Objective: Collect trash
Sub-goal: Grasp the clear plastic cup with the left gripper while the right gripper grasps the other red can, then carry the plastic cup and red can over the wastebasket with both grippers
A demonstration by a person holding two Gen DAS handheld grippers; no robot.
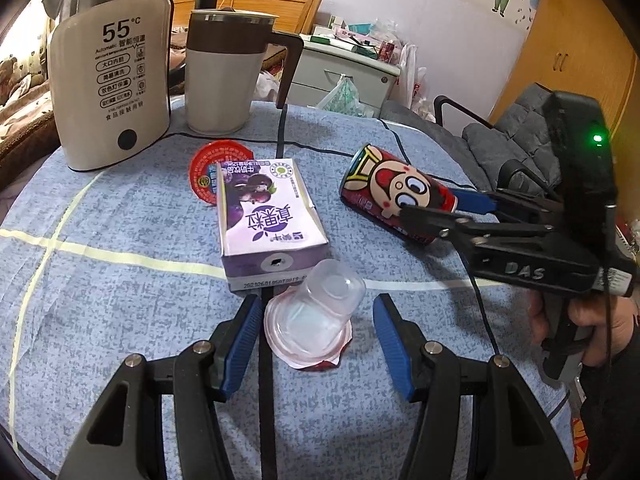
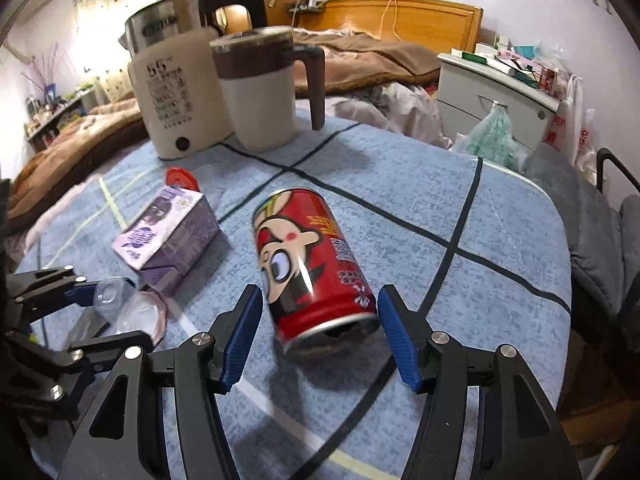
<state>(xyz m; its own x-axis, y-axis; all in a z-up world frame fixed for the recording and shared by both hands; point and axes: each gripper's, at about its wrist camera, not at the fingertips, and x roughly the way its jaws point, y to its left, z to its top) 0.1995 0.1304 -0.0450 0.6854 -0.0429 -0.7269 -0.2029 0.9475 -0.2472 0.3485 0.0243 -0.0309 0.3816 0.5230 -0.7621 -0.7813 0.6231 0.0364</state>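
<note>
Left gripper (image 1: 316, 336) spread around clear jelly cup (image 1: 316, 316), lower centre; right gripper (image 2: 320, 334) spread astride red cartoon can (image 2: 312, 264), untouched.

Your tabletop (image 1: 120, 320), under a blue cloth, carries a kettle (image 1: 110, 92), jug (image 1: 224, 76), red lid (image 1: 212, 168), purple carton (image 1: 264, 216), red can (image 2: 312, 260) and clear cup (image 1: 316, 316).

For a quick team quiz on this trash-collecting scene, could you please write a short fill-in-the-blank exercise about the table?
1. The red cartoon-printed drink can lies on its ____ on the blue cloth.
2. The right gripper has its jaws ____ either side of that can.
3. The clear plastic jelly cup lies between the ____ gripper's blue pads.
4. The purple drink carton partly covers a round ____ lid.

Missing words: side; open; left; red
</note>
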